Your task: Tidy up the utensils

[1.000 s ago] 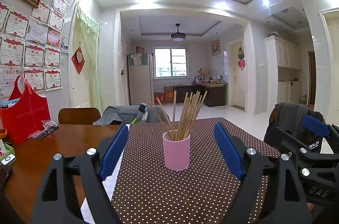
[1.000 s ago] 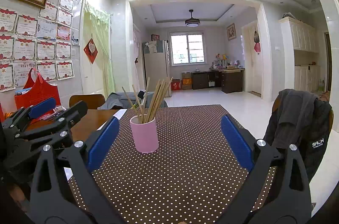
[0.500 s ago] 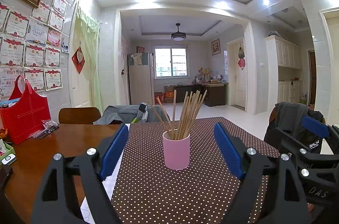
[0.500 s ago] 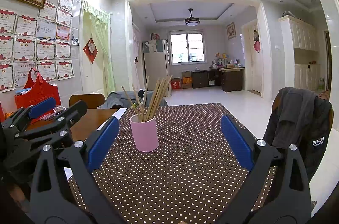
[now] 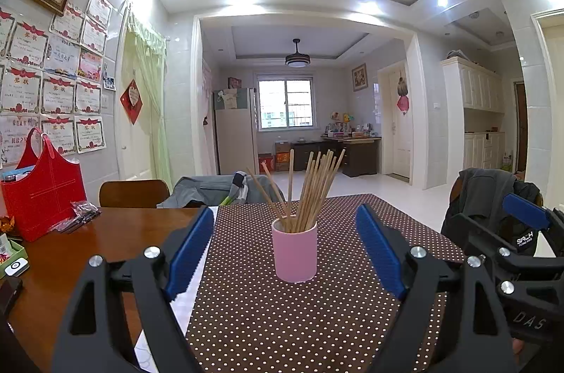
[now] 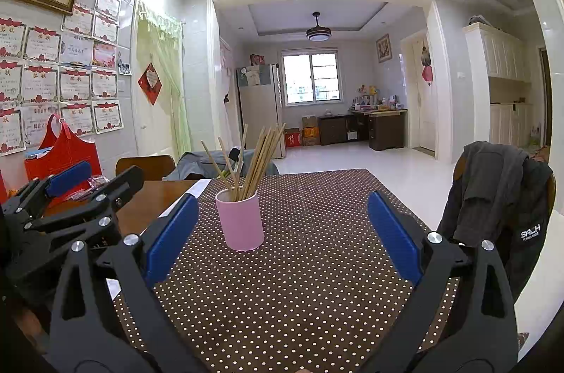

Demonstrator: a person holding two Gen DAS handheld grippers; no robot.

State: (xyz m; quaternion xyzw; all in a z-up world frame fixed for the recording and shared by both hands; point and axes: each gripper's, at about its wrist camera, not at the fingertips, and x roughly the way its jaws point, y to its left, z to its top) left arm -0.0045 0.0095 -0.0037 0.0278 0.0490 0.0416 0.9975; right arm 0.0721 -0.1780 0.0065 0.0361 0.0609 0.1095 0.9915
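Jaws wide; chopsticks (image 5: 310, 186) in pink cup (image 5: 294, 251).

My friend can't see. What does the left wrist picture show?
A pink cup full of chopsticks stands on a dotted brown tablecloth, framed by the open left hand-held gripper. The right hand-held gripper shows at the right edge.

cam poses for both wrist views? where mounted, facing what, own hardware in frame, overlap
Left wrist: sits behind the open left gripper, looks level along the table at the pink cylindrical cup of wooden chopsticks; right gripper shows at right edge.
Right wrist: sits behind the open right gripper, same heading; cup left of centre, left gripper at left edge.
Shared: cup, chopsticks, brown polka-dot tablecloth, red bag.
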